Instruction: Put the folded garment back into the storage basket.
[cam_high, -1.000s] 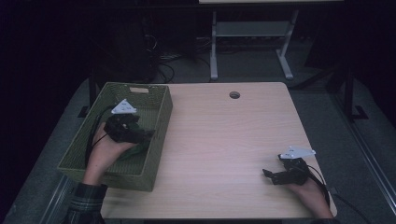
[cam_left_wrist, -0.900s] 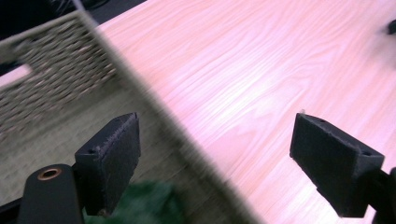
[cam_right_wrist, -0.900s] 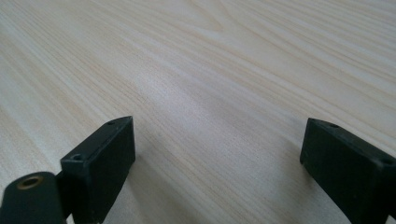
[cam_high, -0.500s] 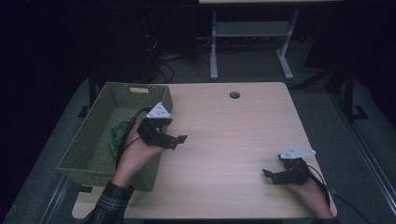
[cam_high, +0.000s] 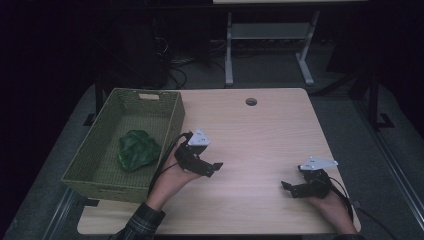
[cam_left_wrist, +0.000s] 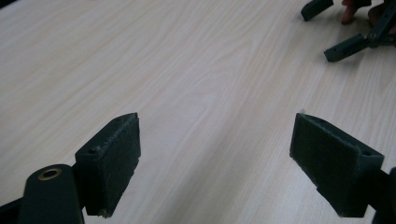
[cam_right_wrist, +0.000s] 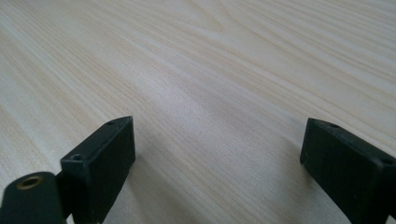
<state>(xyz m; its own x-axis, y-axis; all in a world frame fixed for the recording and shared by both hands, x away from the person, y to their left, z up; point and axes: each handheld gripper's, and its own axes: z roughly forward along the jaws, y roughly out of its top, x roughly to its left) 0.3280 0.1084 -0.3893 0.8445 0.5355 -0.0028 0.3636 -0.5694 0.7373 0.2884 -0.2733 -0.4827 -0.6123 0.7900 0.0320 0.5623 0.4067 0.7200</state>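
From above, the woven olive-green rectangular basket (cam_high: 97, 165) sits at the left edge of the pale wooden table (cam_high: 260, 135), and a crumpled dark green cloth (cam_high: 137, 150) lies inside it toward the near right corner. The left gripper (cam_high: 212, 168) is just right of the basket wall, above bare tabletop, well apart from the right gripper (cam_high: 289, 188) at the near right. The left gripper view shows its jaws wide apart with nothing between them and the other gripper's jaw tips far off at upper right. The right gripper view shows jaws apart over plain wood grain.
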